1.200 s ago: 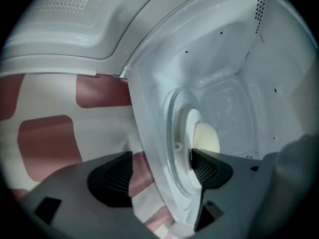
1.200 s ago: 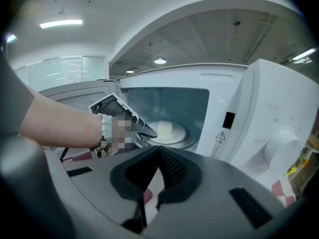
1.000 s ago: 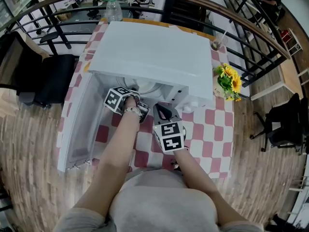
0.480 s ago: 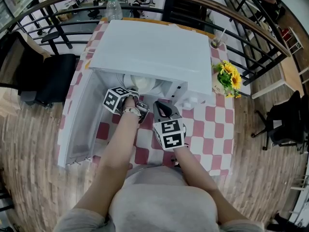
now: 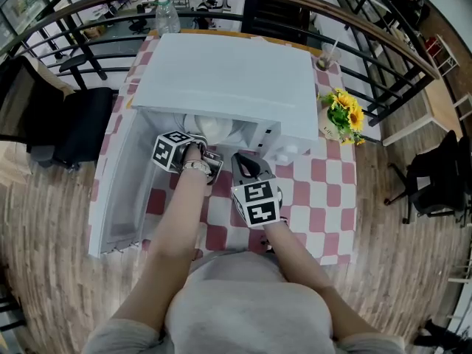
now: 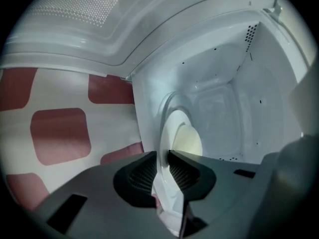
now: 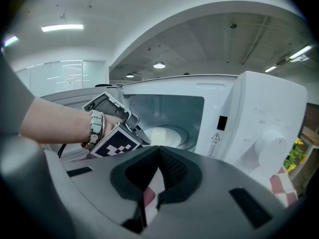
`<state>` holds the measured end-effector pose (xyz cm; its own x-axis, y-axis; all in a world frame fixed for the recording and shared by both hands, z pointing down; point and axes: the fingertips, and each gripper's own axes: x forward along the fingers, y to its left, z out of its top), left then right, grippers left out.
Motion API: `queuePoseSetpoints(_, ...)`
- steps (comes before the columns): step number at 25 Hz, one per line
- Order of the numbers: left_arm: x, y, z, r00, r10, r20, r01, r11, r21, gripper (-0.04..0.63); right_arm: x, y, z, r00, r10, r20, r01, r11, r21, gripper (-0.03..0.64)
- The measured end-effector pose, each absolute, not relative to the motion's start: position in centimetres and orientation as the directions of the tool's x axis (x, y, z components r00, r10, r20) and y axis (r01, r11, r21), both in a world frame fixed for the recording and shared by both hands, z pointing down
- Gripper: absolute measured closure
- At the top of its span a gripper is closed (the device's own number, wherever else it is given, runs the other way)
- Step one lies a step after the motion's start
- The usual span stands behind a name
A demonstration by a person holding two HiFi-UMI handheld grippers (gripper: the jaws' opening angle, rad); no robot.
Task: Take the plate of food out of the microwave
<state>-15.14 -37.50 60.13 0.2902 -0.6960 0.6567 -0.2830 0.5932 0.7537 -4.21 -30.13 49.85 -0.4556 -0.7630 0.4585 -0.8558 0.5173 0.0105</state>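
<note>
Red-and-white checked cloth covers the table [image 5: 324,198], which carries everything else. On it stands the boxy white microwave oven [image 5: 228,72], its front facing the person. Its white-framed door [image 5: 122,190] is swung fully open to the left in the head view, so the pale cavity is exposed. To the right of the oven, near the table edge, stands a bunch of yellow sunflowers [image 5: 343,113], and behind the oven a clear plastic bottle [image 5: 167,17] stands at the far edge.

The left gripper [image 6: 162,156], grey with ribbed black pads, reaches into the mouth of the cavity. Its jaws have just been closing, and they are now clenched on the near rim of the round white plate [image 6: 174,133], with a pad on each face of the rim. The plate sits inside the oven on the cavity floor, and a pale yellowish mound of food [image 6: 189,141] lies on it.

The right gripper [image 7: 159,151] hangs just in front of the oven, to the right of the left gripper and apart from it, above the cloth. Its jaws are pressed together at the tips and hold nothing. From its view, the plate shows inside the cavity, beyond the left gripper's marker cube.
</note>
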Motion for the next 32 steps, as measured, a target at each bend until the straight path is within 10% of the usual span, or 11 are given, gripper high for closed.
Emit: queuePoseSetpoints(32,-14.4,-35.9,55.5,0.368,-0.855,0.365,-0.206,0.308,0.929,0.583,-3.9,-29.3,48.6,-0.470,-0.788,0.398,-0.861,0.509,-0.009,0.595)
